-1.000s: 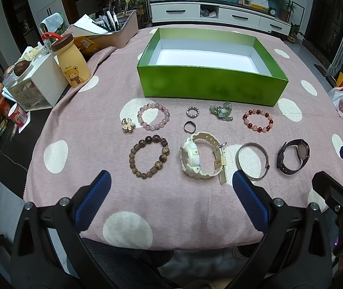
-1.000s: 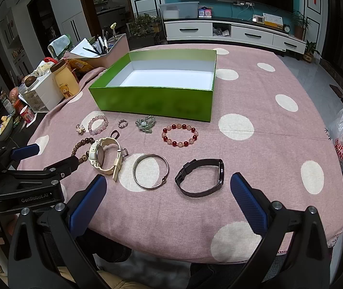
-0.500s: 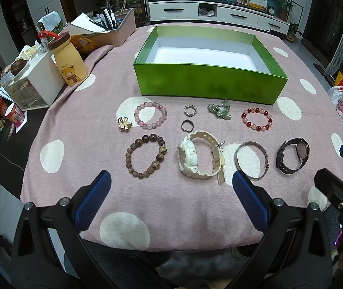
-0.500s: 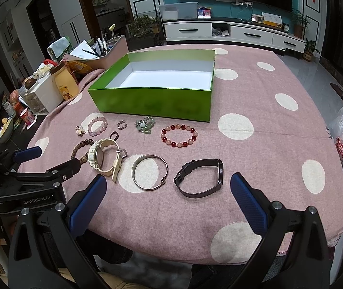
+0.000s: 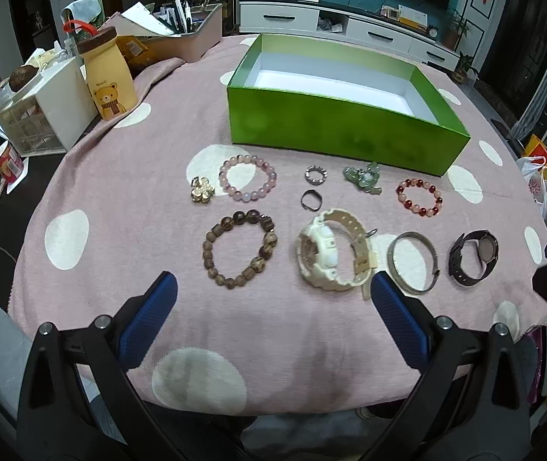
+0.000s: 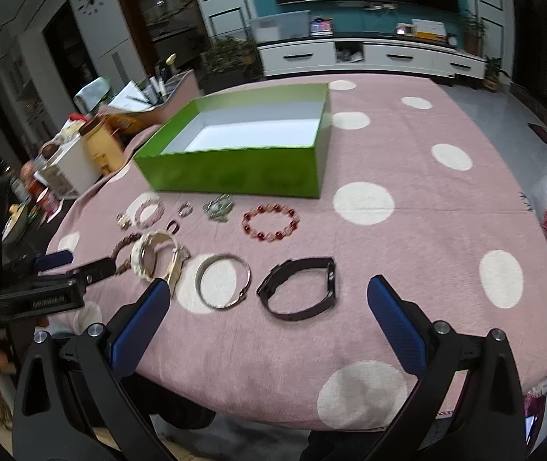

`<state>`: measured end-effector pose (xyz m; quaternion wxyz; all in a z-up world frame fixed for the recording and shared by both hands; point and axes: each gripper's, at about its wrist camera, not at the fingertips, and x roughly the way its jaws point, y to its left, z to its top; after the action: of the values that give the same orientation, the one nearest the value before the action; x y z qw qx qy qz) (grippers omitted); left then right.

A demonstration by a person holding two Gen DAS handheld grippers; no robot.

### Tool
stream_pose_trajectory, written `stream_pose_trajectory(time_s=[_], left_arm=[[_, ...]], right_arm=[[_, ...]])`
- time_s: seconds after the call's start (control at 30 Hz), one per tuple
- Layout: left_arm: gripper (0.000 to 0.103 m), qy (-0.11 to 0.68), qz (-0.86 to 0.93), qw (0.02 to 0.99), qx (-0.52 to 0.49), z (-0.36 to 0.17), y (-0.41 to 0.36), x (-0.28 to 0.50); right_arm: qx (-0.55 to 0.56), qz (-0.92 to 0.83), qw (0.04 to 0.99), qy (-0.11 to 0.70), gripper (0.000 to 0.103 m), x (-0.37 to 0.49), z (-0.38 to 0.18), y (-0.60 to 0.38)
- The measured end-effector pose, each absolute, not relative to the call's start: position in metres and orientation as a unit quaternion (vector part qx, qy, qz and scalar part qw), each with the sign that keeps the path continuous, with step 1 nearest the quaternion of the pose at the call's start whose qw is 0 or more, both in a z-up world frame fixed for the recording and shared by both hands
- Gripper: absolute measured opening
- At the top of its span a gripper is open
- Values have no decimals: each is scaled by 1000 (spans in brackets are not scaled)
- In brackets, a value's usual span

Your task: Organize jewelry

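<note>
Through the left wrist camera, the left gripper [image 5: 269,303] has crept in toward the near row since a second ago; its blue pads, spread wide with nothing between them, now sit just short of the brown bead bracelet [image 5: 240,248] and the cream watch [image 5: 333,249]. Nothing on the cloth has shifted, so I'd judge the sorting hasn't begun and this is only the approach.

Taking the green box [image 5: 335,130] as the mark, it stands empty at the far side. Counted in front of it:
- three bead bracelets: the brown one, a pink one [image 5: 247,183] and a red one [image 5: 419,197]
- two watches: the cream one and a black watch [image 5: 474,257] farthest toward the box's right end
- one silver bangle [image 5: 413,262] between the watches
- two small rings [image 5: 316,174], one behind the other
- one gold charm [image 5: 202,190]
- one green trinket [image 5: 363,178]

Ten pieces, all outside the box.

From the right wrist camera, blurred as if mid-swing, the view has tipped and closed in. The right gripper [image 6: 265,307] is also gaping and empty, hanging over the near edge, the bangle and black watch [image 6: 300,288] framed between its pads, the box [image 6: 235,169] well beyond. My guess is the black watch is its first target.
</note>
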<state>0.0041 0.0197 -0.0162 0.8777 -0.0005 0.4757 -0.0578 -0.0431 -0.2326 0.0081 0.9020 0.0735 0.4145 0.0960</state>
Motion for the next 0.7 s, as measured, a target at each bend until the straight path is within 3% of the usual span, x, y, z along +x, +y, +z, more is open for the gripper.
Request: stream_pose_trajectory(time_s=[0.2,0.37,0.7], left_arm=[[101,476,-65,877,-13,-27,25,4],[100,470,-88,878,-19,-29,19,7],[61,480,-120,869,2,-36,-11,27]], right_arm=[[71,143,889,429,101,-40,-13,-218],[67,173,881,436,88,-31,-26,-207],[18,227,864,450,54,-10,-44,-171]])
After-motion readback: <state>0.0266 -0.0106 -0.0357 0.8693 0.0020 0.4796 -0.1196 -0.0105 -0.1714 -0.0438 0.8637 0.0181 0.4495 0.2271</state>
